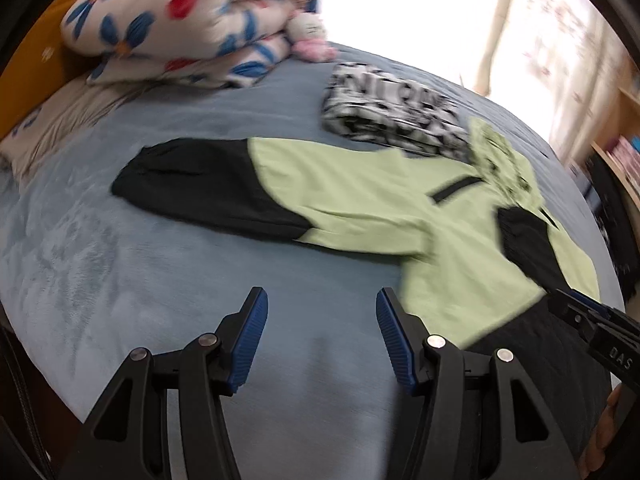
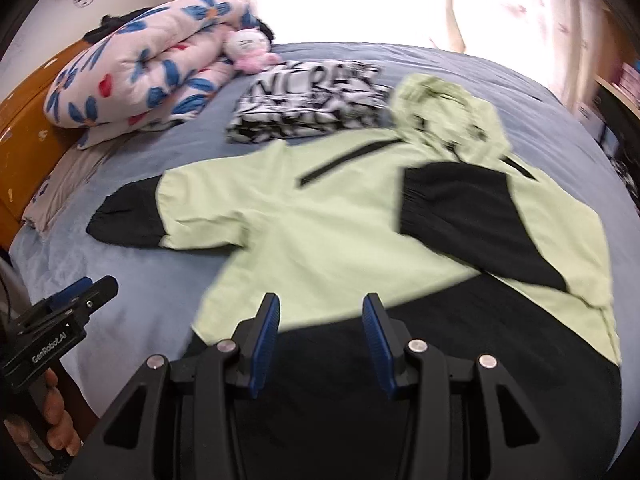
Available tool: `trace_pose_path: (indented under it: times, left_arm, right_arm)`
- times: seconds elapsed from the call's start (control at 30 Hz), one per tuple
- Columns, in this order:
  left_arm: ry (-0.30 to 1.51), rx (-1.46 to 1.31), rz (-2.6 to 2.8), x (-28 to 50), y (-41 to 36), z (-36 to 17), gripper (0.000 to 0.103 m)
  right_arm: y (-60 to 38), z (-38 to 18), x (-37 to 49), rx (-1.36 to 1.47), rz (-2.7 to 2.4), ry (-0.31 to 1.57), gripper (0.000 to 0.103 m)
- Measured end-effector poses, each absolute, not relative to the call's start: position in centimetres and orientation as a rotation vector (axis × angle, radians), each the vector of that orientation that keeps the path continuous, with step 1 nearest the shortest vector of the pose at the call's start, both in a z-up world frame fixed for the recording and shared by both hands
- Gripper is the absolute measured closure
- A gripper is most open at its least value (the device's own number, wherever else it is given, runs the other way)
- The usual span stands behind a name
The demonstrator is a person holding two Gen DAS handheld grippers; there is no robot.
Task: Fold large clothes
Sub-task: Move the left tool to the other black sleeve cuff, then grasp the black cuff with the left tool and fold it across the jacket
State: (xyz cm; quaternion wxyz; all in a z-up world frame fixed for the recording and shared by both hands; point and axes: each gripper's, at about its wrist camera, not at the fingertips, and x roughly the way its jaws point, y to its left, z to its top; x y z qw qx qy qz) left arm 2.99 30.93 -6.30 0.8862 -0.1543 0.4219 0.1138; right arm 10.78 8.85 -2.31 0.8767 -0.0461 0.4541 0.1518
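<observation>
A light-green and black hooded jacket [image 2: 320, 220] lies flat on the blue bed, hood toward the window; it also shows in the left wrist view [image 1: 360, 200]. Its right sleeve is folded across the body, black cuff [image 2: 460, 208] on the chest. Its left sleeve [image 1: 192, 184] stretches out sideways on the bed. My left gripper [image 1: 322, 336] is open and empty above bare bedspread, left of the jacket's hem. My right gripper [image 2: 320, 344] is open and empty above the jacket's black hem. Each gripper shows at the edge of the other's view, the right one [image 1: 592, 320] and the left one [image 2: 76, 300].
A folded black-and-white printed garment [image 2: 308, 96] lies beyond the jacket. A rolled floral quilt [image 2: 136, 76] and a pink-white plush toy [image 2: 248, 50] sit at the head of the bed [image 1: 140, 280]. An orange headboard [image 2: 24, 136] is at left, shelves [image 1: 624, 144] at right.
</observation>
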Motion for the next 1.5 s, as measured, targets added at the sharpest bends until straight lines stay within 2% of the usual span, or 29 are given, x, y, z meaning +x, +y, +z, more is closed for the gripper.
trace_pose_path:
  times: [0.37, 0.67, 1.03, 1.07, 1.1, 1.13, 1.27, 1.5]
  left_arm:
    - [0.912, -0.553, 0.273, 5.8, 44.4, -11.7, 0.048]
    - [0.916, -0.717, 0.18, 8.5, 49.5, -15.3, 0.048]
    - [0.826, -0.872, 0.132, 10.7, 53.6, -16.9, 0.049]
    - [0.821, -0.867, 0.145, 10.9, 53.7, -16.9, 0.063]
    - [0.824, -0.845, 0.179, 11.3, 53.6, -16.9, 0.092]
    - [0.835, -0.832, 0.197, 11.5, 53.6, -17.1, 0.101]
    - [0.817, -0.803, 0.256, 11.8, 52.7, -16.1, 0.102]
    - [0.664, -0.602, 0.148, 12.4, 43.9, -6.4, 0.102]
  right_arm:
    - [19.5, -4.2, 14.7, -0.186, 0.406, 0.909, 0.06]
    - [22.5, -6.1, 17.4, -0.181, 0.39, 0.921, 0.06]
    - [21.6, -9.1, 19.3, -0.109, 0.386, 1.012, 0.06]
    - [21.3, -9.2, 19.3, -0.095, 0.387, 1.02, 0.06]
    - [21.1, -9.3, 19.3, -0.089, 0.386, 1.022, 0.06]
    - [20.7, -9.3, 19.2, -0.081, 0.386, 1.024, 0.06]
    - [18.6, -8.9, 18.8, -0.042, 0.381, 1.035, 0.06]
    - [12.5, -7.1, 17.8, 0.045, 0.324, 1.017, 0.06]
